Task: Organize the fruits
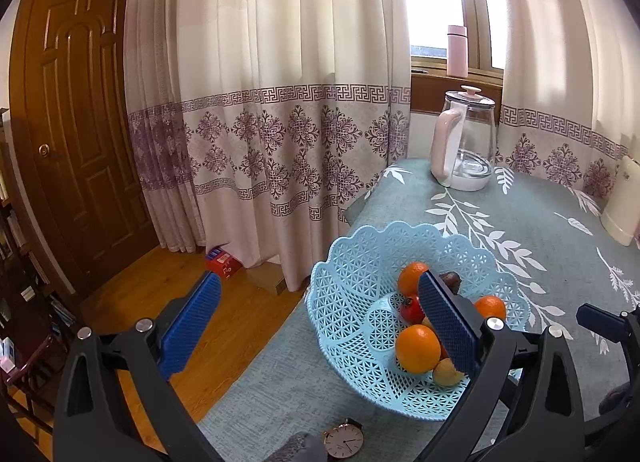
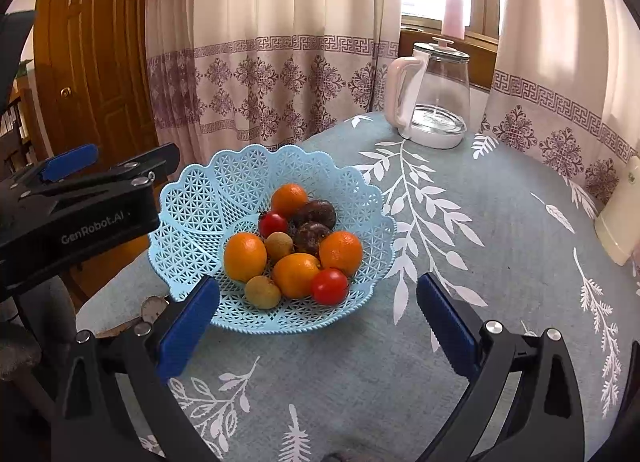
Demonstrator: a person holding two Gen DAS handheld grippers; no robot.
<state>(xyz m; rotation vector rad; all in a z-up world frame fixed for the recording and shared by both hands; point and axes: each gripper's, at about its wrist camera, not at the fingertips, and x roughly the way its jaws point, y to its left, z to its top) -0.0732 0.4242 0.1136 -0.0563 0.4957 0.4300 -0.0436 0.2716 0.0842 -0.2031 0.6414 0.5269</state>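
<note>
A light blue lattice basket (image 2: 224, 190) (image 1: 352, 262) stands near the table's left edge. It holds several oranges (image 2: 245, 256), two red tomatoes (image 2: 329, 286), two dark purple fruits (image 2: 316, 211) and small tan fruits (image 2: 262, 291). My right gripper (image 2: 318, 304) is open, just short of the basket's near rim, with nothing between its fingers. My left gripper (image 1: 320, 312) is open too, at the basket's left, one finger (image 1: 448, 326) over the fruit and the other (image 1: 192, 326) past the table edge. The left gripper (image 2: 72, 198) also shows in the right wrist view.
A glass kettle (image 2: 436, 98) with a pink handle stands at the table's far side. A wristwatch (image 1: 343, 440) lies by the basket. A cream object (image 2: 620, 214) is at the right edge. Curtains, a wooden door and floor boxes (image 1: 224, 262) lie beyond.
</note>
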